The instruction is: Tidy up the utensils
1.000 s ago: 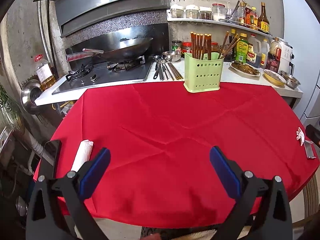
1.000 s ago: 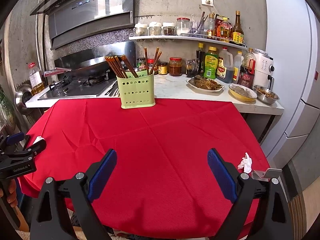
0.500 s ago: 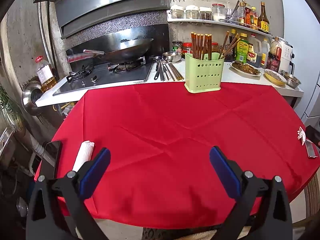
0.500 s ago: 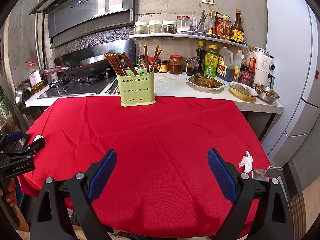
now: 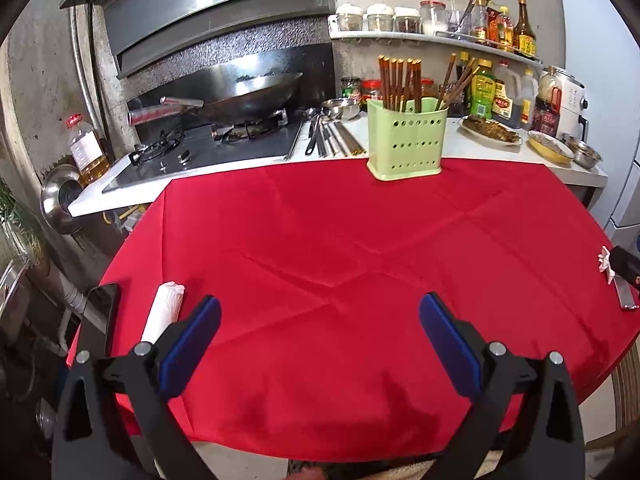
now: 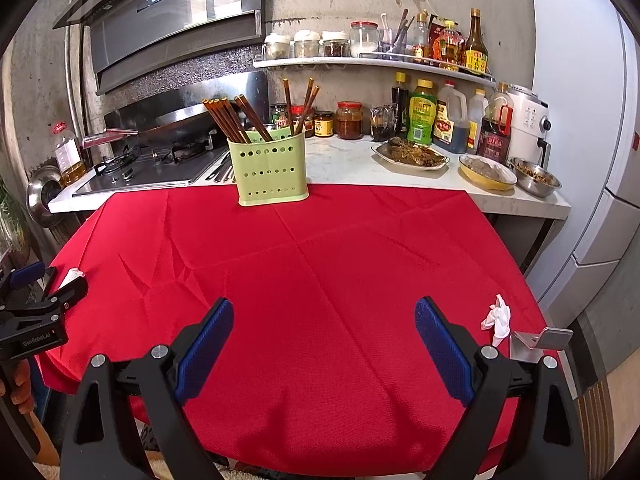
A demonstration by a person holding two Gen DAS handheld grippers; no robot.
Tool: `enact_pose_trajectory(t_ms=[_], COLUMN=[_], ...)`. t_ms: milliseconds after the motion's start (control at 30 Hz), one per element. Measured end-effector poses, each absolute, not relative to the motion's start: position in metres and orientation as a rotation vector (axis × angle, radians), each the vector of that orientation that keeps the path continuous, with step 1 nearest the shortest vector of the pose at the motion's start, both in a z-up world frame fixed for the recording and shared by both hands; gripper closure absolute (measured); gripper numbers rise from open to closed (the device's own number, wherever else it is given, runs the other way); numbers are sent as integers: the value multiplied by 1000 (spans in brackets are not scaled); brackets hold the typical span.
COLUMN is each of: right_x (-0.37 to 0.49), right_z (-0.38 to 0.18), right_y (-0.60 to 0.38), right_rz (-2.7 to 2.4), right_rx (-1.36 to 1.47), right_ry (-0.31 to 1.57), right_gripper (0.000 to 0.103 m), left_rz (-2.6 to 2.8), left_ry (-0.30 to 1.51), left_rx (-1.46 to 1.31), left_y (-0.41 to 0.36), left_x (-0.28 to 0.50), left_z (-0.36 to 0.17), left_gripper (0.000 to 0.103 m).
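Note:
A green perforated utensil holder (image 5: 406,140) stands at the far edge of the red-clothed table (image 5: 340,248), with brown chopsticks (image 5: 400,82) upright in it. It also shows in the right wrist view (image 6: 272,170). Loose metal spoons and chopsticks (image 5: 332,138) lie on the counter behind it, left of the holder. My left gripper (image 5: 320,320) is open and empty over the table's near edge. My right gripper (image 6: 324,322) is open and empty over the near edge too. The left gripper also shows at the left edge of the right wrist view (image 6: 44,292).
A white roll (image 5: 164,312) and a dark phone (image 5: 98,316) lie at the table's left edge. A crumpled tissue (image 6: 498,318) and a metal bracket (image 6: 540,342) lie at its right edge. A wok (image 5: 248,96) sits on the stove; food dishes (image 6: 412,154) and bottles line the counter.
Both grippers have edged slightly forward and lower toward the table; both stay open and empty. Nothing on the table has moved.

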State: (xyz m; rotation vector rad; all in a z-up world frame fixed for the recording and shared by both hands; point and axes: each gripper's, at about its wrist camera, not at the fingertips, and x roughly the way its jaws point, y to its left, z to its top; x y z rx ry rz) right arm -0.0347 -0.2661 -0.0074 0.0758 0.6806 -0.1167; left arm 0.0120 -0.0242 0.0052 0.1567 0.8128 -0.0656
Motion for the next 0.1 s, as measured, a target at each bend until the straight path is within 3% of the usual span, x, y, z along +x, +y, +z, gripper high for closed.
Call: enact_pose_trajectory(t_ms=[100], right_x=[-26], right_z=[-13], right_y=[-273], right_rz=[-120], right_rx=[81], right_ry=[695], right_gripper=[11], left_rz=[-89], left_ry=[829], left_rx=[113], left_y=[-15], left_x=[24], left_z=[-5], left_gripper=[6])
